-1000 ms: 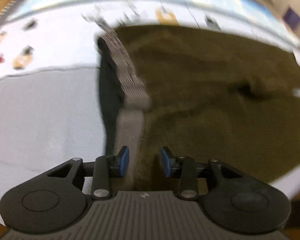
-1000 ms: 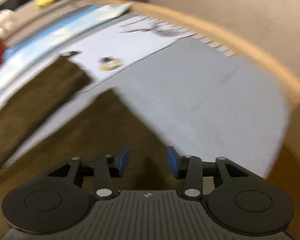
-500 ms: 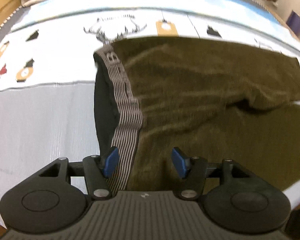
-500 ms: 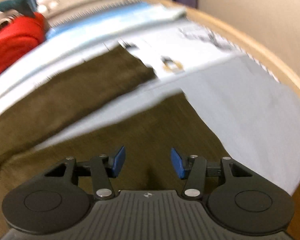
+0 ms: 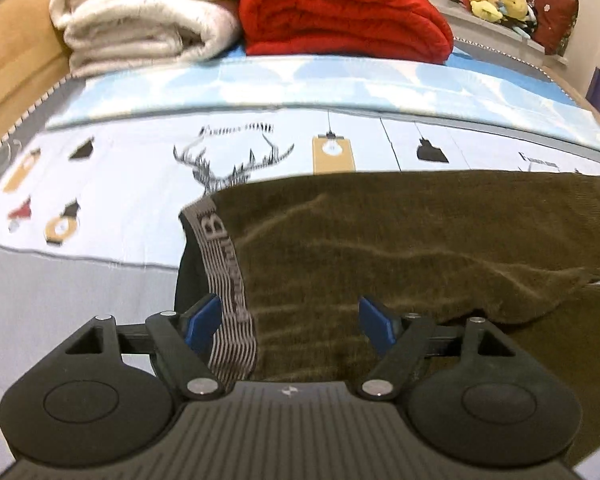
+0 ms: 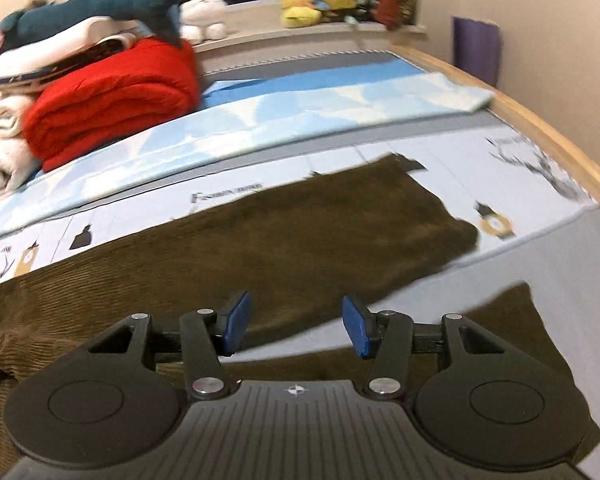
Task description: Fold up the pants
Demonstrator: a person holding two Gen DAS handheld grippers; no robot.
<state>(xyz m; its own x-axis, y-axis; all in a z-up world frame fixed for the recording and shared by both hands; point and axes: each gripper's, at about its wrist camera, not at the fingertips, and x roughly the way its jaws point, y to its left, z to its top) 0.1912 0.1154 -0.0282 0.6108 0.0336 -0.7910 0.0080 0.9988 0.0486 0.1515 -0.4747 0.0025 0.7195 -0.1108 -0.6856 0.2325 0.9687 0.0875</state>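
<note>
Olive-brown corduroy pants [image 5: 400, 240] lie flat on the bed, legs spread apart to the right. The grey striped waistband [image 5: 224, 268] runs along their left end. My left gripper [image 5: 292, 320] is open and empty, above the near waistband corner. In the right wrist view the far leg [image 6: 300, 236] stretches across the sheet and the near leg [image 6: 500, 320] lies under my right gripper [image 6: 294, 322], which is open and empty above the gap between the legs.
The printed bedsheet [image 5: 100, 184] covers the bed. A folded cream blanket [image 5: 140, 12] and a folded red blanket [image 5: 340, 12] sit at the back. Plush toys [image 6: 320, 0] line a shelf. The wooden bed edge [image 6: 560, 140] runs along the right.
Both grippers have opened wider and pulled up and back from the pants. The views tilted up, now showing the blankets at the back. The pants stay flat.
</note>
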